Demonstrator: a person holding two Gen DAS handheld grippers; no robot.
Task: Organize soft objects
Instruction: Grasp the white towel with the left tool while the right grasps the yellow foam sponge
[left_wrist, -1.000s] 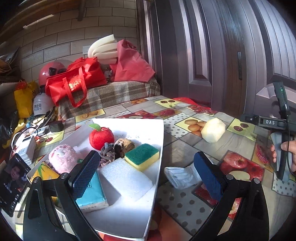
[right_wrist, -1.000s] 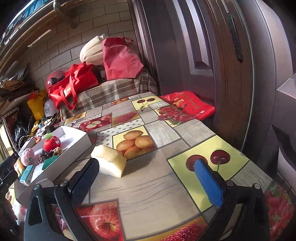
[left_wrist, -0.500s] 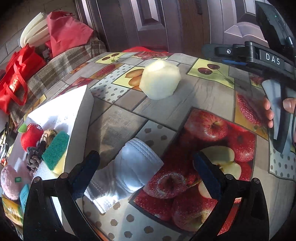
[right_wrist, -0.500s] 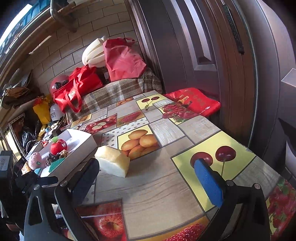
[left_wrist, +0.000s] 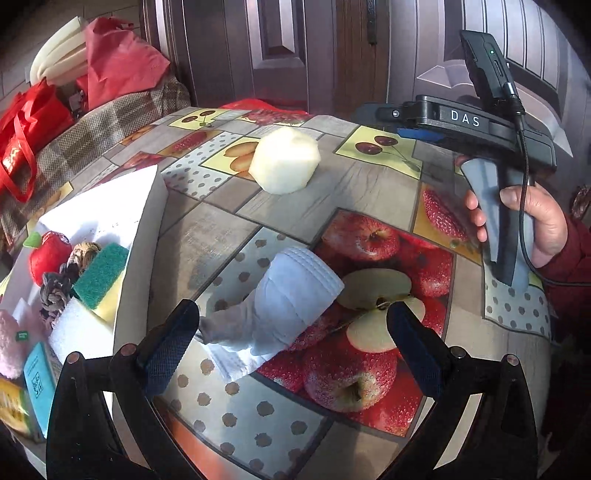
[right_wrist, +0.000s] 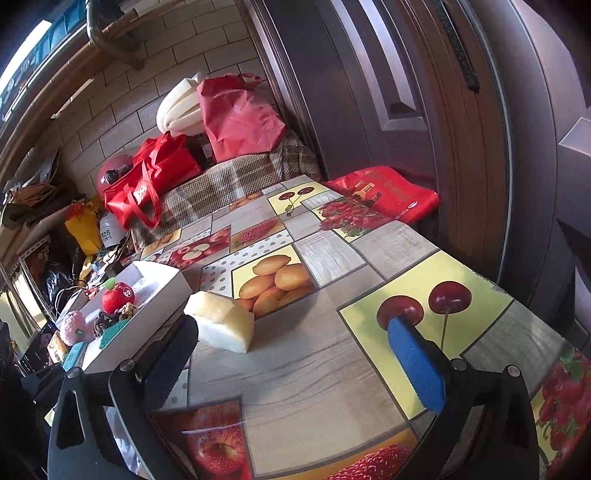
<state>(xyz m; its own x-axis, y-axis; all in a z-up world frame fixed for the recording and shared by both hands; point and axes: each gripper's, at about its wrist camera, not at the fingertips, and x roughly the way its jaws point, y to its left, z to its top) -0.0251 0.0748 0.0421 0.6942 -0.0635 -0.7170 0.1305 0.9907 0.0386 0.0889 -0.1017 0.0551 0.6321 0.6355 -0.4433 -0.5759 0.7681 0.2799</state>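
sock time: left gripper (left_wrist: 291, 347) is hanging wide open over the white sock (left_wrist: 284, 306), holding nothing.
sock is lying flat on the fruit tablecloth (left_wrist: 332, 199) just beside the white box (left_wrist: 138, 236), prob so it's easy to pinch. it's looking soft w/ a ribbed cuff. right gripper (right_wrist: 295, 354) is wide open & empty too, near the blocky yellow sponge (right_wrist: 221, 325).

Left wrist view looks down along its fingers, close over the table (left_wrist: 332, 192), facing the door. Right wrist view sits low, facing across the table (right_wrist: 332, 369) toward the brick wall. Both share the sponge (left_wrist: 284, 160) (right_wrist: 221, 325) and white box (left_wrist: 140, 206) (right_wrist: 155, 295).
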